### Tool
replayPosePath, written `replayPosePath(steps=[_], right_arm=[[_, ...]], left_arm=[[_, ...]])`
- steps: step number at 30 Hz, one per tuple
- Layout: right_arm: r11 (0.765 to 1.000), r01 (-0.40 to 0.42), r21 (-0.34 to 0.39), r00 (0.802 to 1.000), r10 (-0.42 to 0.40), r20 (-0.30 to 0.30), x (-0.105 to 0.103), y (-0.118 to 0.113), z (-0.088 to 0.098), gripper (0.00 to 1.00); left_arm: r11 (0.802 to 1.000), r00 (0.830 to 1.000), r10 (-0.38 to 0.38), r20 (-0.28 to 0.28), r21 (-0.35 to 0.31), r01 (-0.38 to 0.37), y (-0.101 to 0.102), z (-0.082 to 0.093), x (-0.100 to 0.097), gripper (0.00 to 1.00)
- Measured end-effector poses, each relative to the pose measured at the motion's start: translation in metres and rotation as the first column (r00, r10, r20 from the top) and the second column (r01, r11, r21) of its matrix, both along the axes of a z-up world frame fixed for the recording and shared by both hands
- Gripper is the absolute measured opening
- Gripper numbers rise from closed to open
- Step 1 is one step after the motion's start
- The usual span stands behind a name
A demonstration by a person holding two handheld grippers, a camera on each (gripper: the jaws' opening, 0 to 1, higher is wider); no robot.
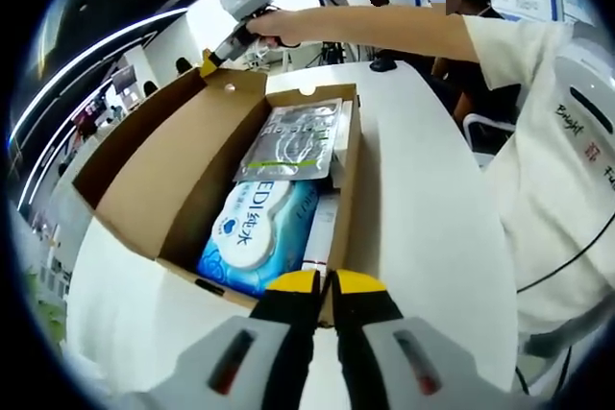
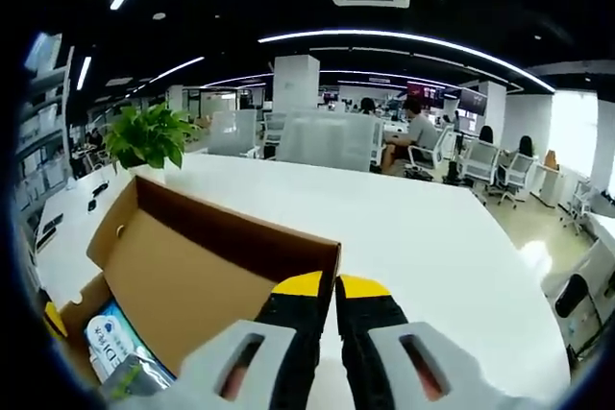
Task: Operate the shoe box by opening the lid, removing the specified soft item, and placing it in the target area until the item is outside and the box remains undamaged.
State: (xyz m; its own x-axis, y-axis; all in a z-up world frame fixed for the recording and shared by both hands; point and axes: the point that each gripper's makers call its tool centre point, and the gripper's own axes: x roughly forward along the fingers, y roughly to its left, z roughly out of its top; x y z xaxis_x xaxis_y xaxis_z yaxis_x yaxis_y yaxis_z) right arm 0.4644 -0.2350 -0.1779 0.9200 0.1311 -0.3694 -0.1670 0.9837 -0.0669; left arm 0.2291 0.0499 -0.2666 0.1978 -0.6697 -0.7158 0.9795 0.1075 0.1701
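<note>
**Desk editor:** What's the scene?

**Photographer:** An open shoe box (image 1: pixel 192 170) on a white desk (image 1: pixel 423 199), lid (image 2: pixel 192 266) swung up and back. Your right gripper (image 2: pixel 334 285) sits at the lid's top edge, its yellow-tipped fingers (image 2: pixel 300 287) drawn together, apparently pinching the cardboard; the contact itself is hidden, so treat that as likely. In the left gripper view that gripper (image 1: pixel 209 64) reaches across to the lid's far corner.

**Desk editor:** And the item?

**Photographer:** Inside the box. A soft blue tissue pack (image 1: pixel 255 232) lies at the near end, a silver-grey pouch (image 1: pixel 293 141) beyond it, partly overlapping it. Your left gripper (image 1: pixel 327 283) hovers just above the near wall, fingers (image 1: pixel 360 285) closed with nothing between them.

**Desk editor:** How should the step go?

**Photographer:** You'd do well to hold the lid steady without bending it further back; the hinge fold is the weak point. Part the left fingers before descending, come down over the tissue pack's near edge, and pinch the wrapper lightly. Lift straight up, clear of the side walls, so the pack doesn't drag on the cardboard or catch the pouch.
</note>
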Motion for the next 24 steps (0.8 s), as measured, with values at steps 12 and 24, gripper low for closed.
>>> replayPosePath(steps=[12, 24], right_arm=[[1.0, -0.009, 0.02, 0.999, 0.008, 0.043, -0.001, -0.009, 0.001, 0.12], [0.992, -0.111, 0.062, 0.987, 0.103, 0.122, -0.025, 0.007, 0.026, 0.15]], left_arm=[[1.0, 1.0, 0.0, -0.001, 0.001, 0.0, 0.0, 0.0, 0.0, 0.05], [1.0, 1.0, 0.021, -0.003, -0.023, -0.021, -0.001, 0.0, -0.001, 0.06]])
